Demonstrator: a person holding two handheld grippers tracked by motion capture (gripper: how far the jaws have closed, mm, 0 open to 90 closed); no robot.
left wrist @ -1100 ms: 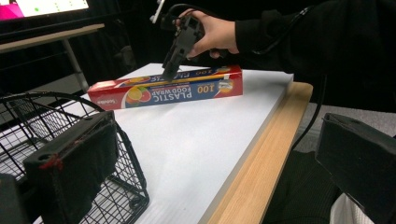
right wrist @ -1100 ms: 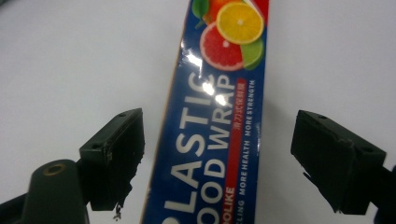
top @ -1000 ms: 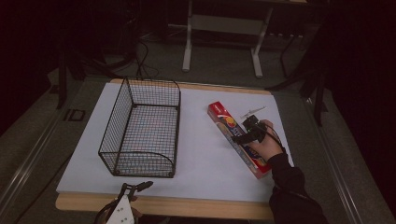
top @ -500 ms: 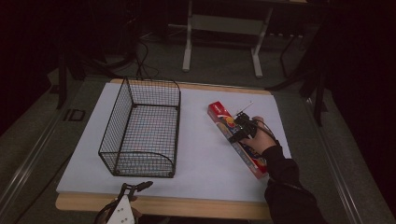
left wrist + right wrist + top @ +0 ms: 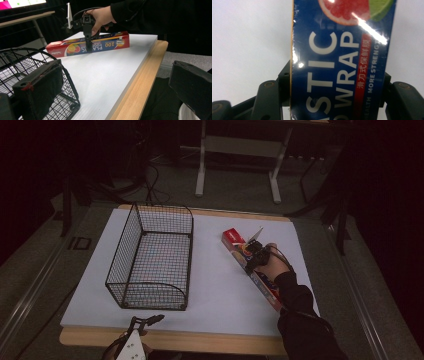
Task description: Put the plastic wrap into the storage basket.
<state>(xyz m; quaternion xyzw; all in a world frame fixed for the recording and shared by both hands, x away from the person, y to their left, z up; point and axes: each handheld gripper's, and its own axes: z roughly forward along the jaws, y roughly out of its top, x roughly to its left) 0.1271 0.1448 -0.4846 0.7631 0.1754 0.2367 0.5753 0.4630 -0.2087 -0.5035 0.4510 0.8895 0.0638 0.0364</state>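
On white table top (image 5: 215, 290), dark room: right gripper (image 5: 251, 256) jaws clamp plastic wrap box (image 5: 236, 240).

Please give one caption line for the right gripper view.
Right gripper shut on the plastic wrap box lying on the white table.

The plastic wrap box (image 5: 252, 270) is a long, narrow carton, blue on its broad faces with red ends. White lettering reads "PLASTIC WRAP" along its length, with citrus fruit artwork and the figure "100" on the side face (image 5: 88, 46). It lies flat on the white table surface, set diagonally, well apart from the wire basket (image 5: 152, 257). A glossy film covers the top face (image 5: 339, 60) and reflects light.
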